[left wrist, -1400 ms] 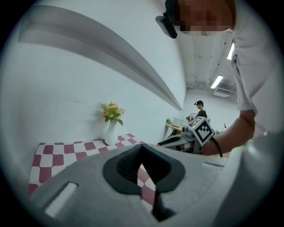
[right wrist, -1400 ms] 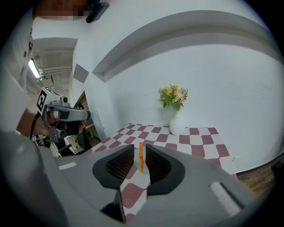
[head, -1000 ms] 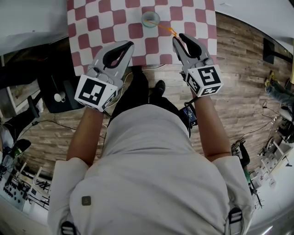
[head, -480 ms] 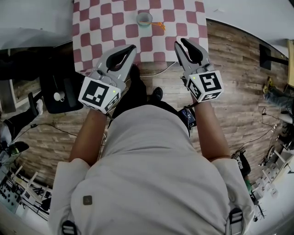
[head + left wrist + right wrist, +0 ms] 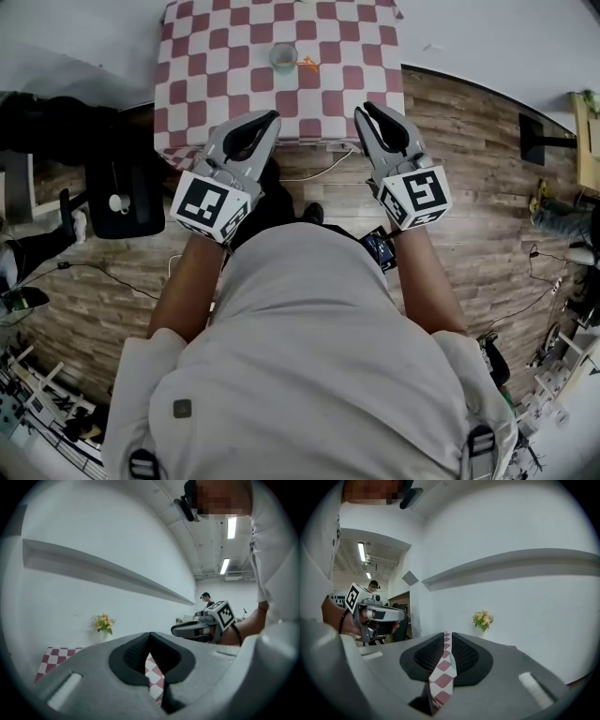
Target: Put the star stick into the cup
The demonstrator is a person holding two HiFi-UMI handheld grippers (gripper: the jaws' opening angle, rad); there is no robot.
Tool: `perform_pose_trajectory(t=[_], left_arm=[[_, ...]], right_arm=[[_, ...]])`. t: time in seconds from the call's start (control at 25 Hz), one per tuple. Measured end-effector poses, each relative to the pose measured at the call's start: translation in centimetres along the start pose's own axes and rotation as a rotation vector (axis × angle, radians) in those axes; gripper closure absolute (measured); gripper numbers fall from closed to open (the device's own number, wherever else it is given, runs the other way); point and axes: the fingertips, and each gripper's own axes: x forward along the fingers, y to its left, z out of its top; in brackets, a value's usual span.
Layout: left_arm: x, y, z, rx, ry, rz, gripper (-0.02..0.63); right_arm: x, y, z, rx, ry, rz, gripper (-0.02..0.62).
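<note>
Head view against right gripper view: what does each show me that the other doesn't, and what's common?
Only the head view plainly shows the cup with the orange star stick at its rim, plus the wooden floor. Only the right gripper view shows the flowers and, close up, the right gripper with its jaws a narrow slit apart and nothing held. Both show the checkered tablecloth and the left gripper.

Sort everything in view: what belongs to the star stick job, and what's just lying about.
Job: star stick, cup, checkered table, left claw, right claw.

Lying about: flowers by the wall, cable on the floor.
</note>
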Motion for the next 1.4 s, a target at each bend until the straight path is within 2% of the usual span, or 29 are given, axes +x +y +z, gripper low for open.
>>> perform_pose_trajectory(t=[0.36,0.72,1.08,1.24,1.4], left_arm=[[-0.7,-3.7,2.3,0.025,-0.057,0.023,0.604],[-3.2,-6.0,2.9,0.030,-0.066,0.076,0.603],[-7.8,-6.5,2.2,0.017,-0.055,0.121,0.604],[-9.9,-5.8,2.4,0.026,-0.067,0.119,0.604],[-12.0,-5.3,2.4,0.036,-0.072,0.082,0.604]], right_arm=[[-4.6,0.8,3.7,-0.047,-0.091,0.012,0.586],[-6.9,2.2,4.6,-0.044,-0.129,0.065,0.586],[-7.4,6.4,4.2,-0.027,-0.119,0.152,0.586],[-7.7,8.6,4.6,-0.045,-0.121,0.149,0.586],[-8.0,11.5,4.7,-0.050,-0.126,0.129,0.584]])
